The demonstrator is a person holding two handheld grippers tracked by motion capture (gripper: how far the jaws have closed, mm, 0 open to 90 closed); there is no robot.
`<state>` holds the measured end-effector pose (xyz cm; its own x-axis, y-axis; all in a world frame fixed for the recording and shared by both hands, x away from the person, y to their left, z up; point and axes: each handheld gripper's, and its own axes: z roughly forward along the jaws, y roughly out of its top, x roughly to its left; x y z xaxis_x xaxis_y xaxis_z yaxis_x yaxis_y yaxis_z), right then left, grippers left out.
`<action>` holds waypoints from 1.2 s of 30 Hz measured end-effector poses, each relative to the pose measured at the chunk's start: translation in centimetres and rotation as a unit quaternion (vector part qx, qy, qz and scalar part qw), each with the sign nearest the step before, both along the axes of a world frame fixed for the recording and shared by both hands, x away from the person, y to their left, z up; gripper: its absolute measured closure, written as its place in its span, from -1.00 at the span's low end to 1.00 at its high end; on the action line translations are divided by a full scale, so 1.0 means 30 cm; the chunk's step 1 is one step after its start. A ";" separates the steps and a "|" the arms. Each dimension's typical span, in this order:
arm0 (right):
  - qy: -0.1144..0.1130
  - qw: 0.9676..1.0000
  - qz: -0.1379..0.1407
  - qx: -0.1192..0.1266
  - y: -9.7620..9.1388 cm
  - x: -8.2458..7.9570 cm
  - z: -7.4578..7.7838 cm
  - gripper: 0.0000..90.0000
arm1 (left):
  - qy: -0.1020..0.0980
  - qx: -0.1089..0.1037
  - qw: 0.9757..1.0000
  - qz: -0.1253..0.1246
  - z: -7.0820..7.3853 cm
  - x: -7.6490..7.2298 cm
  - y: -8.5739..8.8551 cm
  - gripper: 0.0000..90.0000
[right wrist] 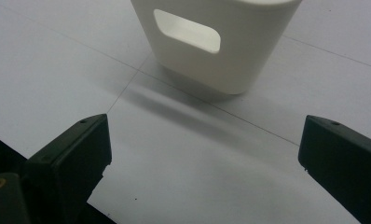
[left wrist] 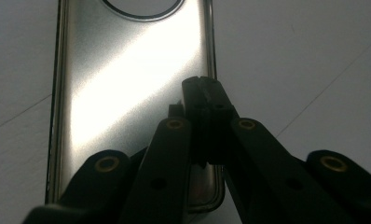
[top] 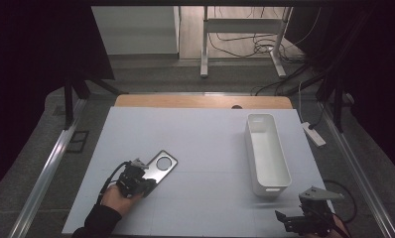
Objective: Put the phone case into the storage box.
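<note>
A shiny metal plate (top: 162, 165) with a round hole at its far end lies flat on the white table (top: 200, 139), left of centre. My left gripper (top: 146, 176), held in a hand with a dark sleeve, is at the plate's near end. In the left gripper view its jaws are shut together, and the gripper (left wrist: 203, 89) has its tips over the right edge of the plate (left wrist: 127, 79). I see nothing between the jaws. My right gripper (top: 308, 217) sits at the table's near right corner. The right gripper (right wrist: 204, 154) is open and empty.
A long white bin (top: 286, 171) stands on the right half of the table, lengthwise away from me. Its near end wall with a handle slot (right wrist: 187, 31) faces my right gripper a short way ahead. Metal rails run along both table sides, and cables lie beyond the far edge.
</note>
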<state>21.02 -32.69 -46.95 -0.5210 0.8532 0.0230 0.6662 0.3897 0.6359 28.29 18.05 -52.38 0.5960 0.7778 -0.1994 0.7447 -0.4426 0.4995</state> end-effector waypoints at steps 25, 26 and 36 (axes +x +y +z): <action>0.004 1.000 0.000 -0.004 0.002 0.002 -0.002 -0.92 | -0.024 0.016 1.000 0.004 0.049 0.005 -0.015 0.99; 0.004 1.000 0.000 -0.005 0.002 0.002 -0.002 -0.92 | -0.027 0.014 1.000 0.007 0.055 0.004 -0.010 0.98; 0.003 1.000 -0.001 -0.003 0.000 0.001 -0.002 -0.92 | -0.043 0.019 0.999 0.018 0.082 0.004 0.018 0.98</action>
<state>21.05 -32.70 -47.00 -0.5192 0.8544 0.0217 0.6712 0.3919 0.6292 28.40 18.60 -49.90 0.5814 0.8048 -0.1197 0.7159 -0.4361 0.5453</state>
